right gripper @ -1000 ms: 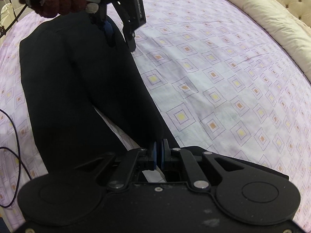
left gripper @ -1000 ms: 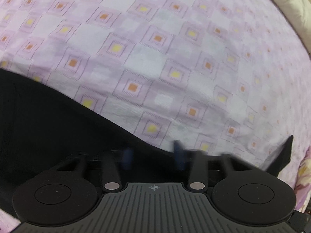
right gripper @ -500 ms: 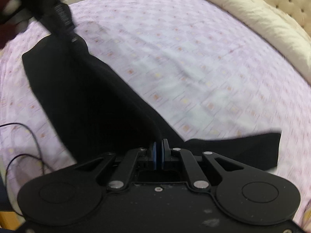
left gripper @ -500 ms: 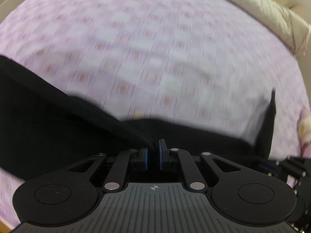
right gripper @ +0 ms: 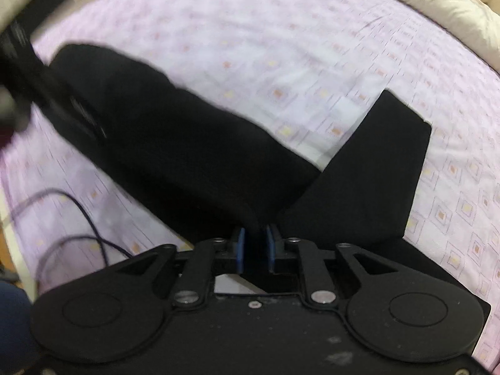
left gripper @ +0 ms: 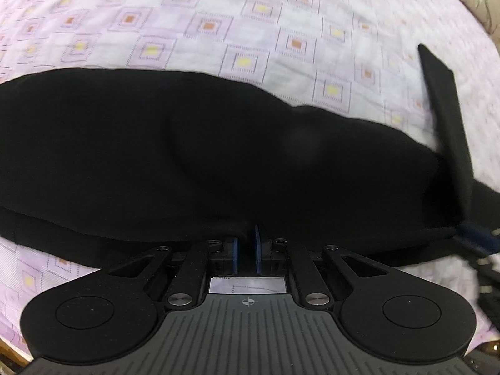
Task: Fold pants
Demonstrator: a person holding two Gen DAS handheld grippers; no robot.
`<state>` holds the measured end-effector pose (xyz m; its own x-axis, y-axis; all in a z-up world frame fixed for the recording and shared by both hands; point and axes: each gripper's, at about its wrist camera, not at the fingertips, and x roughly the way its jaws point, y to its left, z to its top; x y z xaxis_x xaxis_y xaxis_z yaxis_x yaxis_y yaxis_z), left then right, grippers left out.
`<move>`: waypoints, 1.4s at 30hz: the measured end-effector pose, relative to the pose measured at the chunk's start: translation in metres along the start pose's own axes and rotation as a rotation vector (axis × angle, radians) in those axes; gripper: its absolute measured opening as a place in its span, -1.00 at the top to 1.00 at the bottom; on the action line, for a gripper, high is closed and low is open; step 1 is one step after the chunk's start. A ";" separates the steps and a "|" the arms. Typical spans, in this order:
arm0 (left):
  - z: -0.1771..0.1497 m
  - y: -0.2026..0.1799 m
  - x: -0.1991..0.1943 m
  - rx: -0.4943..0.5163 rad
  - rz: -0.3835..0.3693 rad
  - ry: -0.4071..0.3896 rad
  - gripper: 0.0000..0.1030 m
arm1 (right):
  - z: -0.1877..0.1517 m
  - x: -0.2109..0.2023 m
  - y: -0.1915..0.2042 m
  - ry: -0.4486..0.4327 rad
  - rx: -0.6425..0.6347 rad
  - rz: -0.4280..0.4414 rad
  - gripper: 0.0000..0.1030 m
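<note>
Black pants spread across lilac checked bedsheet, lying directly ahead of both tongs. Left gripper: blue pads narrow, small gap, fabric edge pinched at the tips. Right gripper: pads narrow, pinching dark cloth where two black sections meet; one leg section angled off to the right, main section running up-left. Dark cable on sheet, left of right gripper. Cream bolster along far bed edge.
</note>
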<state>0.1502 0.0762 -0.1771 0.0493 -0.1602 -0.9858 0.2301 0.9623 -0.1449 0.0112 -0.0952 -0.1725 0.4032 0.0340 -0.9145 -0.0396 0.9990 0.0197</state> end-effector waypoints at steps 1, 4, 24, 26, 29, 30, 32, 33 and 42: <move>0.000 0.001 0.004 0.008 -0.003 0.006 0.80 | 0.002 -0.007 -0.002 -0.018 0.014 0.003 0.61; 0.000 0.001 0.010 0.030 -0.012 0.010 0.80 | 0.015 -0.024 -0.016 -0.062 0.068 -0.010 0.58; -0.005 0.009 0.006 -0.046 -0.021 -0.004 0.80 | 0.151 0.132 -0.114 0.088 0.298 -0.457 0.56; -0.005 0.010 0.005 -0.053 -0.021 -0.002 0.80 | 0.154 0.142 -0.120 0.120 0.299 -0.469 0.56; -0.004 0.009 0.004 -0.052 -0.010 -0.004 0.81 | 0.153 0.137 -0.126 0.121 0.290 -0.433 0.95; -0.005 0.008 0.003 -0.048 -0.005 -0.008 0.81 | 0.152 0.129 -0.130 0.108 0.297 -0.419 0.95; -0.005 0.005 -0.001 -0.042 0.007 -0.024 0.85 | 0.149 0.106 -0.137 0.048 0.323 -0.419 0.96; -0.005 0.003 -0.004 -0.040 0.015 -0.041 0.87 | 0.146 0.085 -0.142 -0.005 0.347 -0.412 0.96; -0.020 -0.008 -0.030 0.009 0.043 -0.156 0.89 | 0.024 -0.079 -0.207 -0.229 0.630 -0.495 0.95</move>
<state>0.1270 0.0777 -0.1485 0.2096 -0.1514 -0.9660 0.2334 0.9671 -0.1009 0.0096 -0.3042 -0.0941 0.4182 -0.4768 -0.7731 0.6831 0.7261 -0.0783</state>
